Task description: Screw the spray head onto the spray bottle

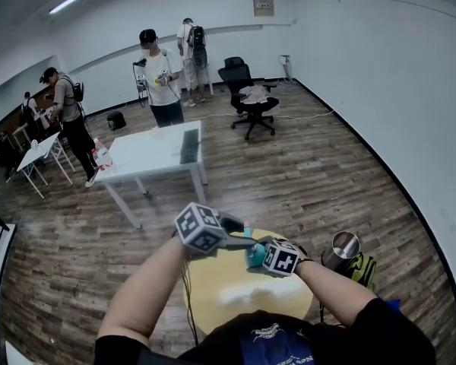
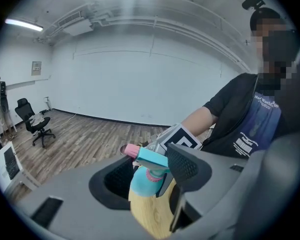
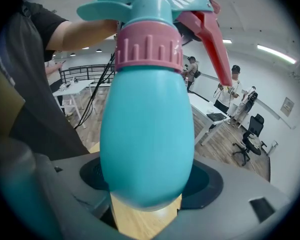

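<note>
A teal spray bottle (image 3: 147, 134) with a pink collar (image 3: 149, 46) is held above the round yellow table (image 1: 235, 295). My right gripper (image 3: 147, 186) is shut on the bottle's body, which fills the right gripper view. The teal spray head (image 2: 152, 159), with its pink nozzle pointing left, sits on the bottle's neck. My left gripper (image 2: 151, 176) is shut on that head from either side. In the head view the two grippers meet at the bottle (image 1: 254, 253), the left gripper (image 1: 239, 238) from the left and the right gripper (image 1: 264, 255) from the right.
A steel cup (image 1: 343, 248) and a yellow-green bag (image 1: 362, 268) sit to the right of the round table. Farther off stand a white table (image 1: 152, 154), a black office chair (image 1: 247, 97) and several people along the back wall.
</note>
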`<control>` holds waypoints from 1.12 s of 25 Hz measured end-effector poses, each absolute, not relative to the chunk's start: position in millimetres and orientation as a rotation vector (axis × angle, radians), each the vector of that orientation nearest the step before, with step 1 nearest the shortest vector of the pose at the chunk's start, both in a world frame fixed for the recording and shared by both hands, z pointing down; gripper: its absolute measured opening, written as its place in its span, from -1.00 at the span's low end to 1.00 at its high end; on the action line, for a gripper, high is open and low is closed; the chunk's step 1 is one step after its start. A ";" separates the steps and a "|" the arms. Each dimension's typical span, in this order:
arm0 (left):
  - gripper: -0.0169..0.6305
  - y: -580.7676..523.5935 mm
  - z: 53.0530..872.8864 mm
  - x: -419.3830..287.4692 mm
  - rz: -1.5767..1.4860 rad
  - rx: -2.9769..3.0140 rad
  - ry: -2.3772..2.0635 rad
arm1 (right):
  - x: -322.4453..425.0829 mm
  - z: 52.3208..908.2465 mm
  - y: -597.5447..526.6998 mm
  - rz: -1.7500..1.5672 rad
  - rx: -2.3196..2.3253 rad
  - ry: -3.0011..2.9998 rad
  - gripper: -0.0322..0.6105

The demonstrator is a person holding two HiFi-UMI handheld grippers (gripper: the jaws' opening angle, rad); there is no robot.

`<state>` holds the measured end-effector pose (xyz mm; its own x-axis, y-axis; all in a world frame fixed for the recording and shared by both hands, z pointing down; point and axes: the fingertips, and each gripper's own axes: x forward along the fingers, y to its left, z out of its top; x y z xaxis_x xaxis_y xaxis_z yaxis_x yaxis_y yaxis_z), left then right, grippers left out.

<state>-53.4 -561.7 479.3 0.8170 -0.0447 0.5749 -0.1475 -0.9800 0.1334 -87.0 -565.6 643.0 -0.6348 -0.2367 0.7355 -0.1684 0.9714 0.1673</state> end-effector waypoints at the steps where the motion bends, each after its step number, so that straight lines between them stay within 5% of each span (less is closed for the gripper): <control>1: -0.18 -561.4 481.0 -53.8 0.903 2.838 -0.135 | -86.9 644.5 -564.3 -0.104 0.268 -2.273 0.29; 10: -0.18 -555.8 481.9 -55.4 0.941 2.879 -0.046 | -89.5 644.0 -556.1 -0.118 0.197 -2.277 0.28; 22: -0.13 -566.4 477.0 -57.9 0.456 2.823 -0.289 | -88.5 640.7 -555.5 -0.082 0.175 -2.326 0.28; 28: -0.11 -551.1 488.6 -70.6 0.553 2.827 -0.298 | -87.8 653.1 -542.7 -0.135 0.107 -2.282 0.28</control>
